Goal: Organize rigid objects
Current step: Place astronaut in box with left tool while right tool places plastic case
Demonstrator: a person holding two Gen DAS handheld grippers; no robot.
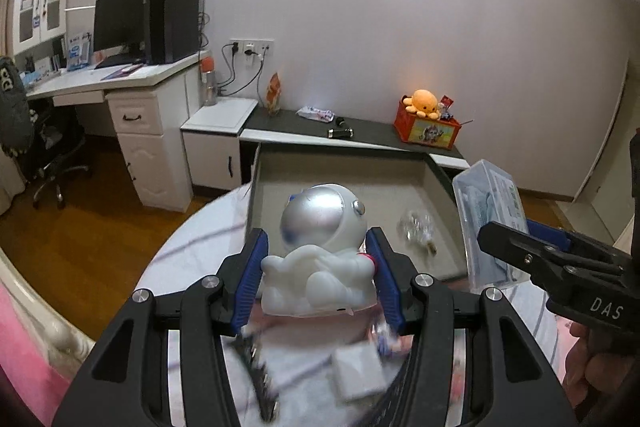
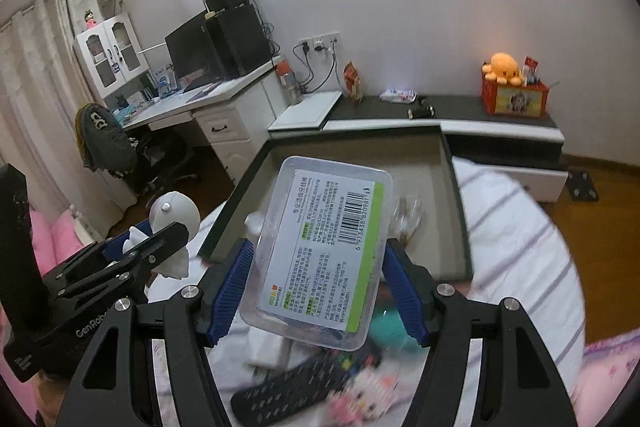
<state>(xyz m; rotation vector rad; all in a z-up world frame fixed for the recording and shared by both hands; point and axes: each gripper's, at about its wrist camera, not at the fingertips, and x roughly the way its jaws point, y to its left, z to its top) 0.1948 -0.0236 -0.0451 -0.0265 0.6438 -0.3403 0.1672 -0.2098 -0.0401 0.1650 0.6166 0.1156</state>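
My left gripper [image 1: 318, 275] is shut on a white astronaut figure [image 1: 320, 255] with a silver helmet, held above the bed. My right gripper [image 2: 318, 287] is shut on a clear plastic box [image 2: 320, 251] with a green and white barcode label. Both hang just in front of a grey open tray [image 1: 344, 167], which also shows in the right wrist view as the tray [image 2: 456, 211]. A small clear plastic item [image 1: 416, 227] lies inside it. In the left wrist view the right gripper [image 1: 532, 259] with the box [image 1: 488, 223] is at the right. The left gripper [image 2: 132, 255] with the astronaut [image 2: 172, 223] appears left in the right wrist view.
Under the grippers a black remote [image 2: 304, 387], a pink and white toy [image 2: 360, 403] and a small white box [image 1: 356, 371] lie on the striped bedsheet [image 2: 520, 235]. Behind the tray stand a low dark-topped cabinet [image 1: 360, 131], a red box with an orange plush [image 1: 426, 123] and a white desk [image 1: 120, 79].
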